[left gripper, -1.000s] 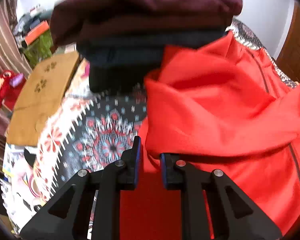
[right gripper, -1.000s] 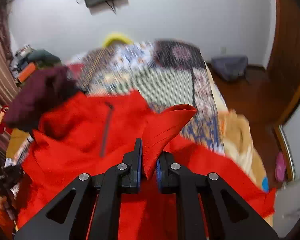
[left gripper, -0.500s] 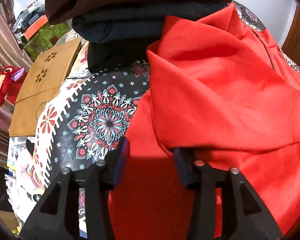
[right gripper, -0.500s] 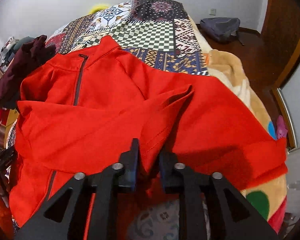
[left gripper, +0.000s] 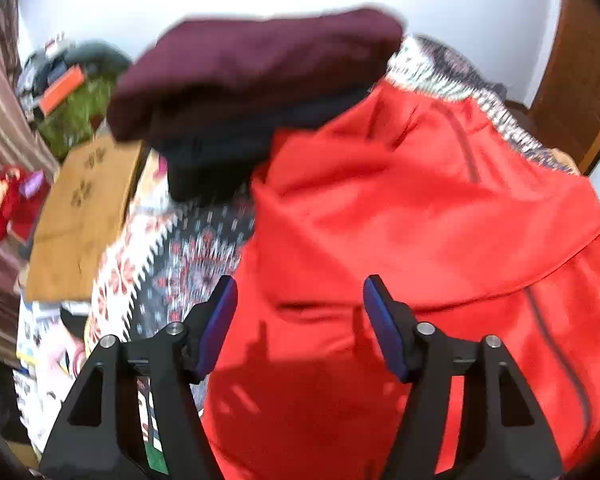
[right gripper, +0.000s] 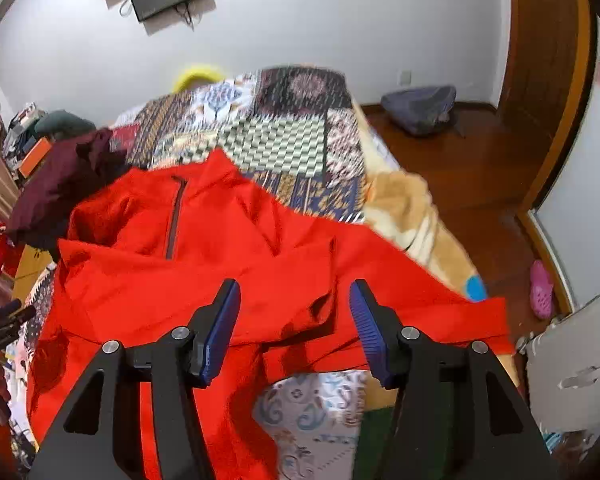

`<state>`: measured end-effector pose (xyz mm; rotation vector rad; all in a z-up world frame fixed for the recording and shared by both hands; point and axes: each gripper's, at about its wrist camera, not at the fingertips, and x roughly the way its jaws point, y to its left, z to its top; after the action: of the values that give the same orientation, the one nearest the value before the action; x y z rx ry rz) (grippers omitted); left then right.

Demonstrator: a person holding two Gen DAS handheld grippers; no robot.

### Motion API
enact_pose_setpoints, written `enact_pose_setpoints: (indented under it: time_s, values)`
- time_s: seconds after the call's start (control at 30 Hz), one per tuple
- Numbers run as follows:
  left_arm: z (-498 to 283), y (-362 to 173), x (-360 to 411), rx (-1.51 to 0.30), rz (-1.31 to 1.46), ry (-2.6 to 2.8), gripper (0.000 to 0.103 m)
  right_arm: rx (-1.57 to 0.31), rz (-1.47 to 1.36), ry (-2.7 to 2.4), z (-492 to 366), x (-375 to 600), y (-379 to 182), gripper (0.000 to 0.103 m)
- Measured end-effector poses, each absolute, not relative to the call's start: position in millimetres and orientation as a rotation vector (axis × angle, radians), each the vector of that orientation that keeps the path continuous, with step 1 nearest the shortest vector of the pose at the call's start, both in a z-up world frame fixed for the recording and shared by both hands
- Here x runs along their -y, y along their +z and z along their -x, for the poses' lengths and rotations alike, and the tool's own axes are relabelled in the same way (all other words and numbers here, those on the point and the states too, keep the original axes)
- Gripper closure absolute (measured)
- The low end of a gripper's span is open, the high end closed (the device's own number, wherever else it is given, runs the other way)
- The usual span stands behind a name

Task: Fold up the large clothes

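A large red zip-front garment point(right gripper: 204, 264) lies spread on the patterned bedspread point(right gripper: 284, 136), its lower part folded up over the chest; the left wrist view shows its left side point(left gripper: 412, 216). My left gripper point(left gripper: 300, 300) hovers above the garment's folded left edge, jaws opening, nothing between the pads. Over the fold near the red sleeve point(right gripper: 440, 316), my right gripper point(right gripper: 294, 304) also has its jaws opening, and the cloth lies below them, not pinched.
A stack of folded clothes, maroon on top point(left gripper: 256, 68) over dark ones, sits at the garment's far left. A wooden board point(left gripper: 84, 212) and a red soft toy point(left gripper: 12, 200) lie left of the bed. A grey bag point(right gripper: 420, 108) and a pink shoe point(right gripper: 542, 288) are on the floor.
Both grippers were shut on folds of the red garment; they have let go, opened wide and lifted back. The folded-over cloth now rests on the garment.
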<state>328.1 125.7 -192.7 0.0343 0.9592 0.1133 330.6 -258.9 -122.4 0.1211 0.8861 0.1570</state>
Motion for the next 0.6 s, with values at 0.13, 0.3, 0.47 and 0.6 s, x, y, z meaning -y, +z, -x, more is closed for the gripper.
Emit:
enact_pose_setpoints:
  time_s: [0.13, 0.3, 0.47, 0.6]
  values:
    - [-336, -172, -98, -0.89, -0.078, 0.077, 0.037, -0.842, -0.141, 0.133, -323, 274, -109, 0.049]
    - [-354, -159, -50, -0.853, -0.092, -0.017, 0.035, -0.835, -0.207, 0.054, -307, 312, -108, 0.042]
    - [-376, -165, -5, -0.862, -0.099, -0.102, 0.034, -0.882, -0.296, -0.024, -297, 352, -126, 0.041]
    - [-390, -175, 24, -0.881, -0.107, -0.15, 0.034, -0.957, -0.385, -0.081, -300, 382, -151, 0.041]
